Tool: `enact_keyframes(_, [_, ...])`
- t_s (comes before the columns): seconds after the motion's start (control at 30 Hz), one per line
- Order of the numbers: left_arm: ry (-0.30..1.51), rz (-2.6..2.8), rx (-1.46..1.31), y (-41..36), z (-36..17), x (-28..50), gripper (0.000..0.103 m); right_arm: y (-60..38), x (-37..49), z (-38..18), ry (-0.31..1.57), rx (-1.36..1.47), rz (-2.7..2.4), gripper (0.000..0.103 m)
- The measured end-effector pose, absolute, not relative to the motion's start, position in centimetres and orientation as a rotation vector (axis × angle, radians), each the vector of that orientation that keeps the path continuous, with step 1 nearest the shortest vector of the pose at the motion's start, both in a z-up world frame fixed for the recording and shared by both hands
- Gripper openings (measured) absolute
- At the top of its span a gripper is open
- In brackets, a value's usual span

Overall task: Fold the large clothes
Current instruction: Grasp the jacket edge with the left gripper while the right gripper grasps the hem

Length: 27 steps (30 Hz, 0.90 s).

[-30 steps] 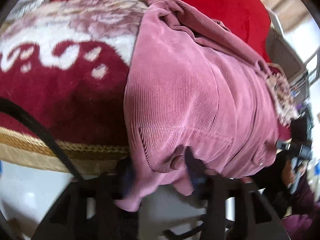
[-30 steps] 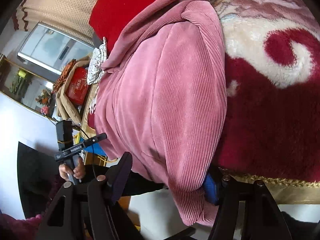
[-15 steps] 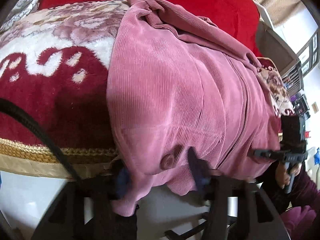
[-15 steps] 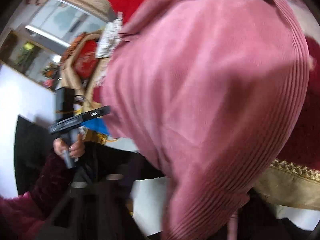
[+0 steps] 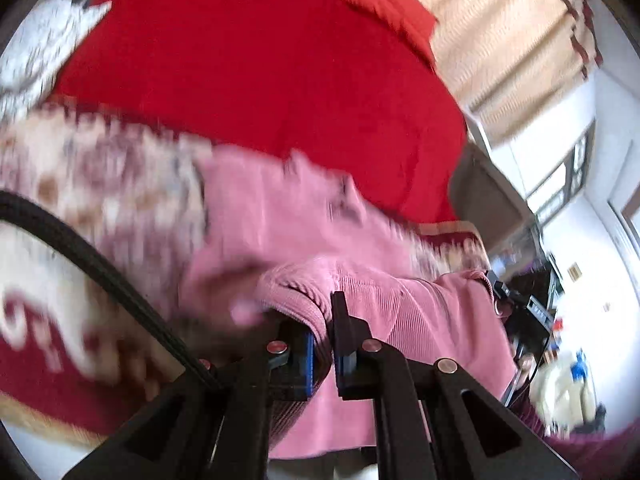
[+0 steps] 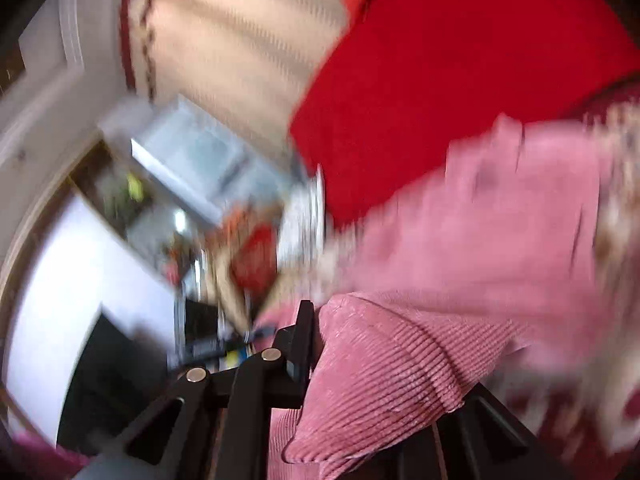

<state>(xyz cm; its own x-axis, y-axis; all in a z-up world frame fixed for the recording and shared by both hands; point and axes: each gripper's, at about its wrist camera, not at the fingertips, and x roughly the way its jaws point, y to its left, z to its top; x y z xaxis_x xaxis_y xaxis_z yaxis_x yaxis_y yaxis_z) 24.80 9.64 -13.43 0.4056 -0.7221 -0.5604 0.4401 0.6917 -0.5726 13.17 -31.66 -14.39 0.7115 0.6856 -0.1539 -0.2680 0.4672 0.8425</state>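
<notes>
A pink corduroy garment (image 5: 420, 312) lies on a red and cream patterned blanket (image 5: 72, 208). My left gripper (image 5: 324, 344) is shut on the garment's hem, a fold of which bulges up between the blue-padded fingers. In the right wrist view the same garment (image 6: 400, 368) drapes over my right gripper (image 6: 320, 344), which is shut on its other hem corner. Only the left black finger (image 6: 304, 332) shows; the right one is hidden under cloth. Both held corners are lifted off the blanket, and the far part of the garment (image 6: 500, 208) rests on it. Both views are blurred by motion.
A plain red cover (image 5: 260, 64) and red pillow (image 5: 388, 4) lie beyond the blanket, against a beige wall panel (image 5: 512, 28). A black strap (image 5: 92, 260) crosses the left wrist view. A cluttered side table (image 6: 240, 256) and window (image 6: 192, 160) stand at the left of the right wrist view.
Both grippers have shut on the hanging hem and risen, lifting it off the blanket's edge. The views now look farther over the bed, to the red cover and wall.
</notes>
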Motion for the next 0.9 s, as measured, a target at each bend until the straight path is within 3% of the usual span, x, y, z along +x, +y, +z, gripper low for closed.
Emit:
enact_keyframes(0.13, [0.848,-0.655,-0.412,7.1,-12.2,32.2,0.020,-38.9,19.4,-15.7,0.448,1.128,0.462,0.018])
enact_keyframes(0.2, [0.824,-0.520,-0.511,7.0,-13.7,36.0,0.046,-41.3,23.2,-18.5,0.539,1.249,0.397,0.020])
enact_keyframes(0.27, [0.818,-0.426,-0.653,8.2,-16.4,38.2,0.050,-42.9,26.3,-21.9,0.617,1.382,0.390,0.027])
enact_keyframes(0.3, [0.833,-0.407,-0.702,8.4,-17.7,38.7,0.050,-43.3,27.3,-23.6,0.635,1.451,0.407,0.041])
enact_keyframes(0.33, [0.860,-0.385,-0.745,8.6,-19.0,39.1,0.050,-43.7,28.1,-25.2,0.639,1.523,0.412,0.063])
enact_keyframes(0.37, [0.883,-0.356,-0.780,8.8,-20.5,39.1,0.050,-43.7,28.5,-26.2,0.618,1.575,0.406,0.091])
enact_keyframes(0.4, [0.881,-0.346,-0.792,8.8,-20.9,38.8,0.050,-43.7,28.8,-26.8,0.579,1.612,0.393,0.100])
enact_keyframes(0.47, [0.845,-0.352,-0.817,8.7,-21.6,37.2,0.052,-43.2,30.1,-26.6,0.540,1.614,0.398,0.100])
enact_keyframes(0.57, [0.845,-0.351,-0.874,9.3,-21.9,36.2,0.073,-42.6,31.5,-24.8,0.551,1.508,0.428,0.100])
enact_keyframes(0.77, [0.814,-0.378,-0.717,8.6,-20.1,36.1,0.078,-43.7,29.3,-22.1,0.480,1.433,0.408,0.100])
enact_keyframes(0.9, [0.893,-0.423,-0.646,6.6,-21.0,37.4,0.079,-43.4,27.4,-20.8,0.512,1.352,0.389,0.099])
